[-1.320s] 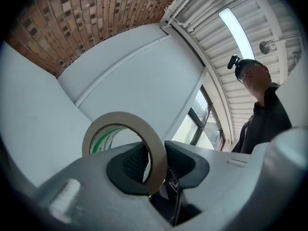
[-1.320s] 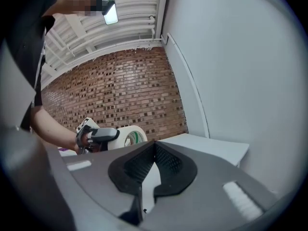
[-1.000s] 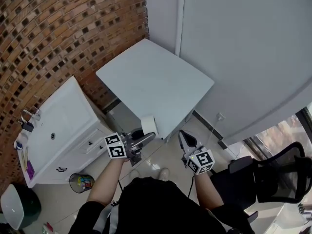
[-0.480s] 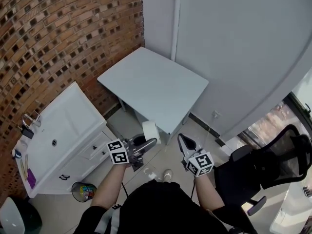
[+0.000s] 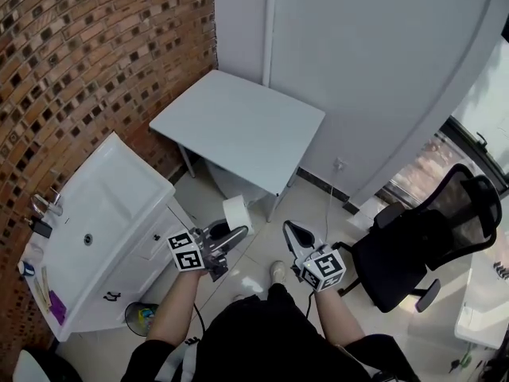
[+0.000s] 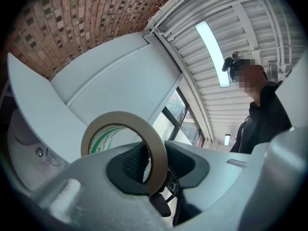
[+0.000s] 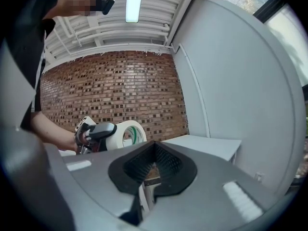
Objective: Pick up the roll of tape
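— Where is the tape (image 5: 236, 212) now?
— It is in your left gripper (image 5: 236, 231). You hold it in the air above the floor (image 5: 250, 265), just in front of the near edge of the table (image 5: 238, 126), and it does not touch the table. The tape stands on its edge.

— How does the claw hold it?
— The jaws are about half closed and they press on the wall of the tape. One pad is inside the hole and the other pad (image 6: 185, 160) is outside. In the left gripper view the tape (image 6: 120, 117) rises above the pads, and there is green print on its inner side.

— And my right gripper (image 5: 293, 231)?
— Its jaws are together, with nothing between them. It is beside the left gripper, a little apart, and also above the floor. In the right gripper view you see the tape (image 7: 127, 131) from the side, with the brick wall (image 7: 110, 90) behind it.

— What else is around me?
— A white sink cabinet (image 5: 103, 213) is on your left and a black chair (image 5: 413, 245) is on your right.
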